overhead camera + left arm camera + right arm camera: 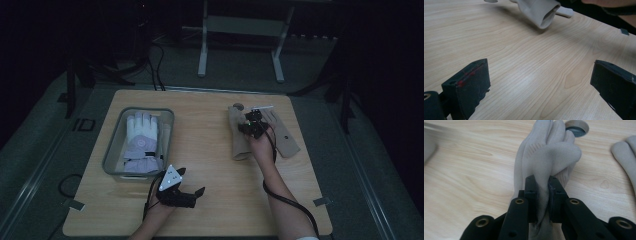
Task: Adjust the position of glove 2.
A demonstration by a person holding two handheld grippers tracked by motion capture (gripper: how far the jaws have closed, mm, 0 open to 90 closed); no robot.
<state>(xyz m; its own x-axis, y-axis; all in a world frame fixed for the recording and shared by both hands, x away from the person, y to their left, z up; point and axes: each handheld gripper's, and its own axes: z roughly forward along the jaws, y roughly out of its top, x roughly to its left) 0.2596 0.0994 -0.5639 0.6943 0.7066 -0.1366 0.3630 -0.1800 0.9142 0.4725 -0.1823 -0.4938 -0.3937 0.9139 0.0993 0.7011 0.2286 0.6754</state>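
Pale wooden table (210,150), dim room. Soft beige fabric glove (549,157) beside matching beige glove (285,137), right of grey plastic bin (111,150). Right gripper (543,202) fingers pinched on fabric fold. Left gripper (192,192) fingers wide apart, nothing held. Light, limp; best gripped mid-palm.

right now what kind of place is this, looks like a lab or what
Probably a recording lab, not a home: a lone wooden table stands on grey matting in a dark room, cables run over the floor behind it, and a metal frame stand sits beyond. The right gripper pinches a beige glove.
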